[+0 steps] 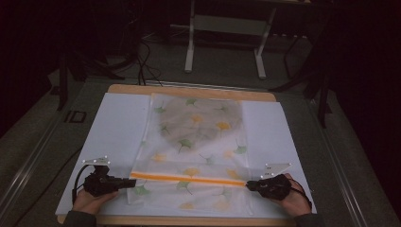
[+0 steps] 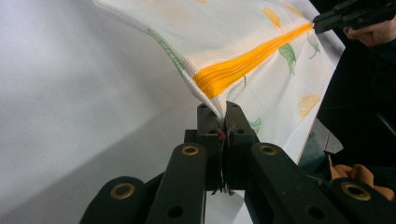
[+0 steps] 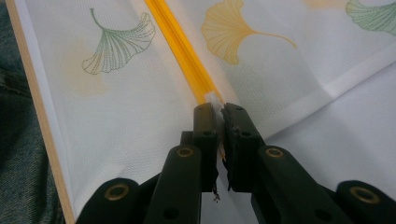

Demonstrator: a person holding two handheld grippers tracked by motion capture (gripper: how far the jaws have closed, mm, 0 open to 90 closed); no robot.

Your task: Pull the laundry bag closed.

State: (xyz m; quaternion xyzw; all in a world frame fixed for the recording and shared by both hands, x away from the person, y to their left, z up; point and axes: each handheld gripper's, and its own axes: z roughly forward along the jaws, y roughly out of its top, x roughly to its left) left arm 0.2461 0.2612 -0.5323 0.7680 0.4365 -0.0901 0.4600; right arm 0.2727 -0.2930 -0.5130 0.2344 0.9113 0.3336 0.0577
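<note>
— Where did you have the cloth just then?

— My left gripper [image 1: 126, 182] sat at the near left of the table [image 1: 189, 91], jaws pinched tight on the left end of the orange band [image 1: 187, 178] of the leaf-print cloth [image 1: 196, 142]. From its own camera the corner rose up out of the clamped jaws, a little off the white sheet [image 1: 118, 123].

— And across from there?

— The band ran straight from left to right, parallel to the near edge, slightly taut by the look of it. The rest of the cloth lay flat beyond it, towards the far side, with a short flap on my side of the band.

— The other end?

— My right gripper [image 1: 251, 184] was closed on the right end of the same band, jaws shut over the hem. Each hand was at its own end, neither nearer the middle.

— So the next move?

— I judged it turned on that long axis: both ends would have to travel together, away from me, to keep the fold line square.
</note>
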